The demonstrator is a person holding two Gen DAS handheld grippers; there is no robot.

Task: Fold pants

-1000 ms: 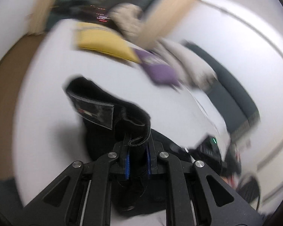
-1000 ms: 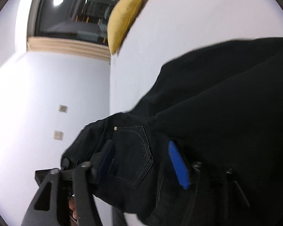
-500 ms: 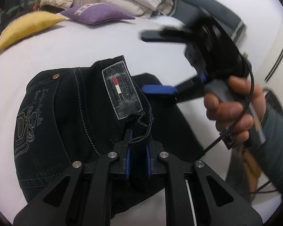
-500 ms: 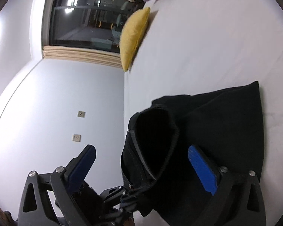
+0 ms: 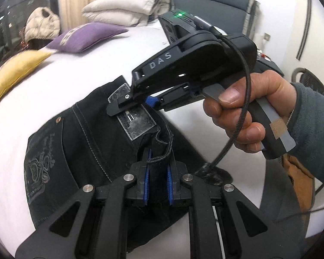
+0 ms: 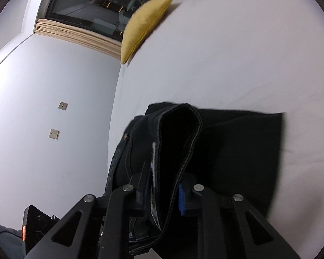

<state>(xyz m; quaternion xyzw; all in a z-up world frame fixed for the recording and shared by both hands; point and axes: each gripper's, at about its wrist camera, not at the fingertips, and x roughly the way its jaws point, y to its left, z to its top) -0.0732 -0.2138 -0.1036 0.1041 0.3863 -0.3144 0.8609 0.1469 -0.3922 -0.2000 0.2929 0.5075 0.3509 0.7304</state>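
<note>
Black pants [image 5: 75,146] waistband pinched by left hand-held gripper [image 5: 158,183] and right hand-held gripper [image 6: 165,194]

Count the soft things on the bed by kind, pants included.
Pants: 1
Pillows: 2, one yellow, one purple
Folded duvet: 1
Total: 4

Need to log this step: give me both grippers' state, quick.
Left gripper: closed on the black pants at the waistband.
Right gripper: closed on the pants' waistband too.
</note>
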